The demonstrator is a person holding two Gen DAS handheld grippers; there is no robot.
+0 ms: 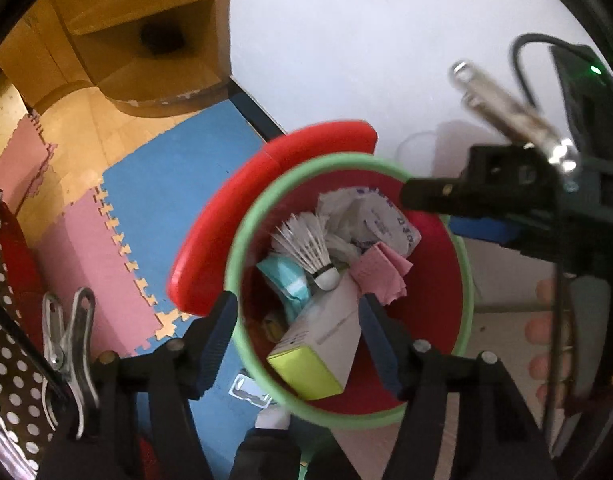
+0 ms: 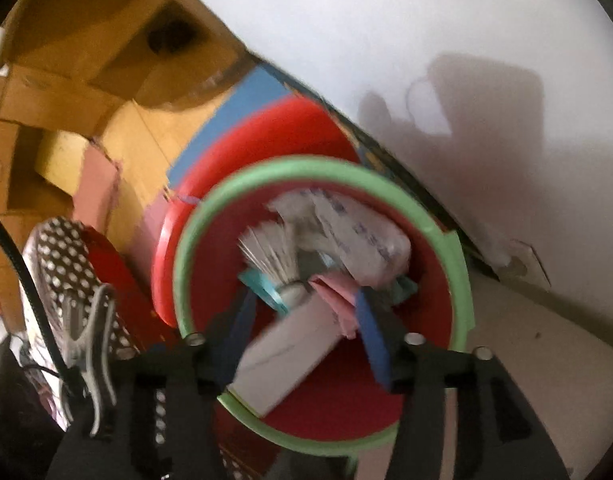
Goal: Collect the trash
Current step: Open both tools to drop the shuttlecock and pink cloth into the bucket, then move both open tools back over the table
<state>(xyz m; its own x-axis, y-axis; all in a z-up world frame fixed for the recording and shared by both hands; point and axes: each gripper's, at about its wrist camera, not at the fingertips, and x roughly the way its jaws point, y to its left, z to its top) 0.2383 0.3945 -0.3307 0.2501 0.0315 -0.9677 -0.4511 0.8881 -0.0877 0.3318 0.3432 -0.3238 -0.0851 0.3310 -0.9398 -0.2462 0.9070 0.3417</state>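
A red bin with a green rim (image 1: 242, 236) stands on the floor, its red lid (image 1: 234, 216) swung open to the left. Inside lie a shuttlecock (image 1: 310, 244), a crumpled white wrapper (image 1: 370, 216), pink paper (image 1: 382, 272), a teal packet (image 1: 290, 280) and a white box with a yellow-green end (image 1: 318, 344). My left gripper (image 1: 296, 304) is open over the bin, one finger outside the rim and one inside. My right gripper (image 2: 304, 300) is open above the same trash, over the white box (image 2: 282, 360), and the pink paper (image 2: 334, 296) lies by its right finger. Its fingers reach in from the right (image 1: 434, 212).
Blue (image 1: 178, 184) and pink (image 1: 86, 256) foam mats cover the wooden floor. A wooden cabinet (image 1: 146, 40) stands at the back left, a white wall (image 1: 366, 40) behind the bin. A polka-dot cloth (image 1: 6, 320) hangs at the left. A person's fingers (image 1: 546, 336) show at the right.
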